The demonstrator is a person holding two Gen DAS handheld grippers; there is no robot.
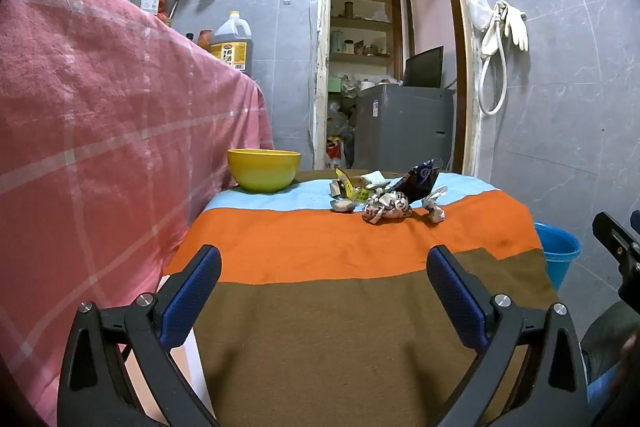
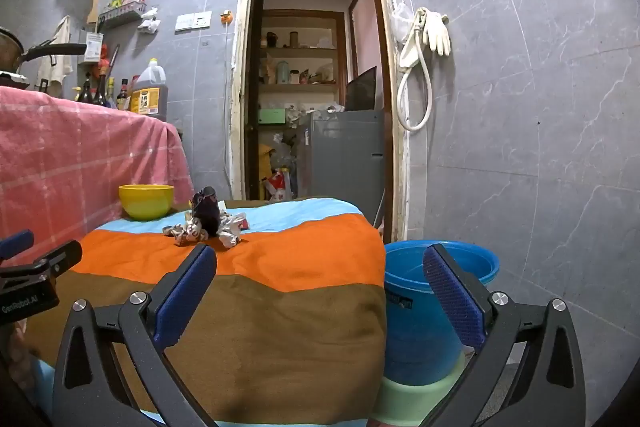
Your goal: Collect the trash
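Observation:
A pile of crumpled wrappers (image 1: pixel 386 205) lies at the far end of the striped cloth table (image 1: pixel 320 307), with a dark blue bag (image 1: pixel 420 179) among them. The pile also shows in the right wrist view (image 2: pixel 208 223). A blue bucket (image 2: pixel 424 307) stands on a green stool right of the table; its rim shows in the left wrist view (image 1: pixel 558 247). My left gripper (image 1: pixel 324 267) is open and empty over the table's near end. My right gripper (image 2: pixel 320 267) is open and empty near the table's right edge, beside the bucket.
A yellow bowl (image 1: pixel 264 169) stands at the table's far left, also in the right wrist view (image 2: pixel 146 201). A counter draped in pink cloth (image 1: pixel 100 127) rises on the left, with bottles on it. An open doorway (image 2: pixel 312 87) lies beyond the table.

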